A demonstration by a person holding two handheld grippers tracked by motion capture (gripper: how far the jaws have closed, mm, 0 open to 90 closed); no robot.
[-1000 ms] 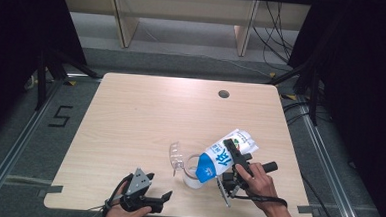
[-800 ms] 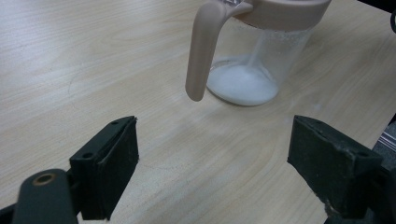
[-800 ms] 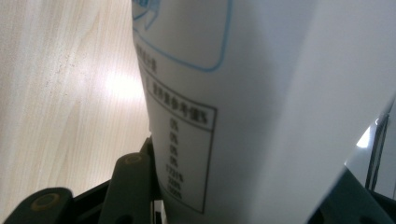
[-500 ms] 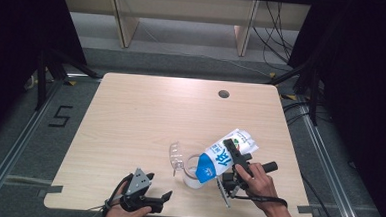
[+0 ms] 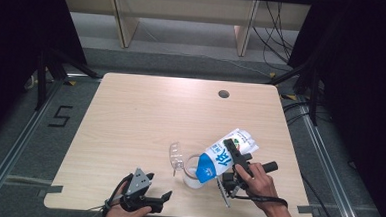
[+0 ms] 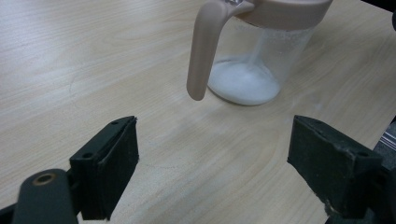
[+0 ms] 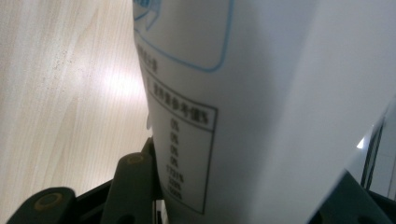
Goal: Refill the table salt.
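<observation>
At seven o'clock on the counter (image 5: 130,115), the left hand-held gripper (image 5: 144,196) rests with jaws spread wide, empty, likely waiting near the edge. Toward five o'clock, the jug (image 5: 192,171) stands with a little white liquid inside. The right hand-held gripper (image 5: 235,166) pinches the tilted carton (image 5: 223,157) over it, apparently pouring. Open room lies toward twelve.

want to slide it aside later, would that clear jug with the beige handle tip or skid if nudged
The jug probably skids before tipping: little white liquid sits low inside. Nudging its handle would likely spin it. The smooth table offers little grip.
</observation>
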